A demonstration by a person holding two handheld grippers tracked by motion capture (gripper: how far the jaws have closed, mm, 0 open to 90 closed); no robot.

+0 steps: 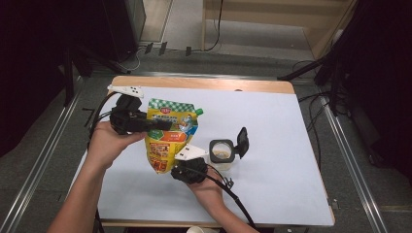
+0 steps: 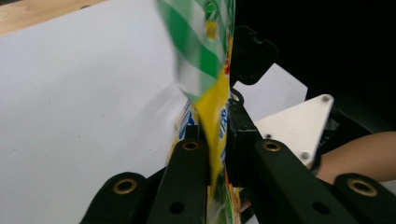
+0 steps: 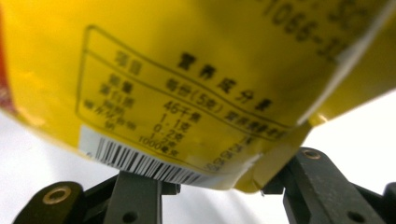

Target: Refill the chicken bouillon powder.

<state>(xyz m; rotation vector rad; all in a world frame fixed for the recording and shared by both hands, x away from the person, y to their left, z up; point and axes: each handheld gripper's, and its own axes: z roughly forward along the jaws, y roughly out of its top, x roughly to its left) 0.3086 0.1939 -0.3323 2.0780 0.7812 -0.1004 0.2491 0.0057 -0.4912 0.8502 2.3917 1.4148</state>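
The white-topped worktop (image 1: 272, 145) with a pale wooden edge carried everything, and a person's forearms came in from its near side. Above its left-centre stood the largest item, a yellow and green printed plastic pouch with a green screw spout at its upper right corner (image 1: 171, 133), held upright and clear of the surface between the two tools. In the right gripper view its yellow back panel (image 3: 196, 79) showed a printed table and a barcode.

The left tongs (image 1: 163, 124) reached in from the left and were closed flat on the pouch's middle; in the left gripper view the two black jaws pinched the thin film (image 2: 212, 126) between them. The right tongs (image 1: 180, 165) sat under the pouch's bottom edge with the jaws standing apart on either side of the lower corner; whether the pads pressed the film could not be told.

Just right of the pouch, a small clear square plastic container with a black flip lid standing open (image 1: 224, 151) rested on the worktop, with something pale inside it.
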